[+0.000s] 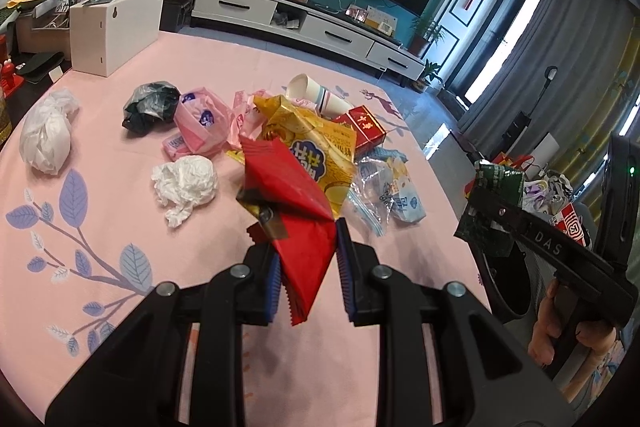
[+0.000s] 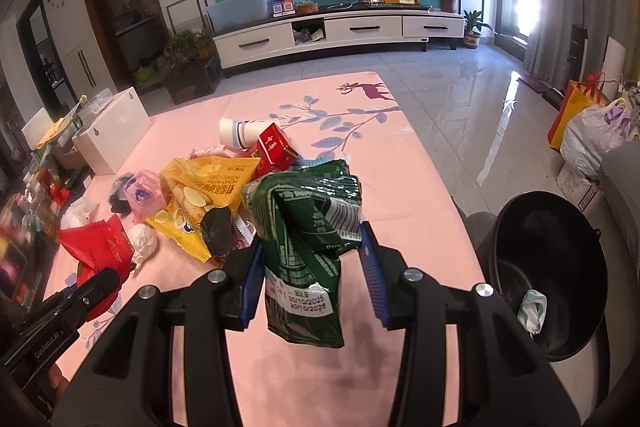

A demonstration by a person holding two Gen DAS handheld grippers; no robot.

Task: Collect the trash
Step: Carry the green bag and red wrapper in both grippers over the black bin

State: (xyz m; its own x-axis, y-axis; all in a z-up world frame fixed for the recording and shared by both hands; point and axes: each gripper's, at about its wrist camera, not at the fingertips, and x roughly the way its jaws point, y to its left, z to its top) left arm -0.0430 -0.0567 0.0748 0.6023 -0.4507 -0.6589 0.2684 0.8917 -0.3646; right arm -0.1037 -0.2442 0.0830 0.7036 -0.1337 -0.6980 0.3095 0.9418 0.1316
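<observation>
Two wrappers (image 1: 308, 227) (image 2: 308, 247) hide the jaws' grip.

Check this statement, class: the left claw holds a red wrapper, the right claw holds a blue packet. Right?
Not quite. The right claw holds a green packet, as the right wrist view shows. The left claw does hold a red wrapper.

Red wrapper (image 1: 304, 227): glossy crinkled foil-plastic. Green snack bag (image 2: 308, 247): shiny creased film. Beside red wrapper, tissue wad (image 1: 185, 185): matt crumpled paper. Tabletop (image 1: 120, 219): matt pink cloth. Trash bin (image 2: 560, 267): smooth black plastic. Floor (image 2: 460, 99): glossy tile.
</observation>
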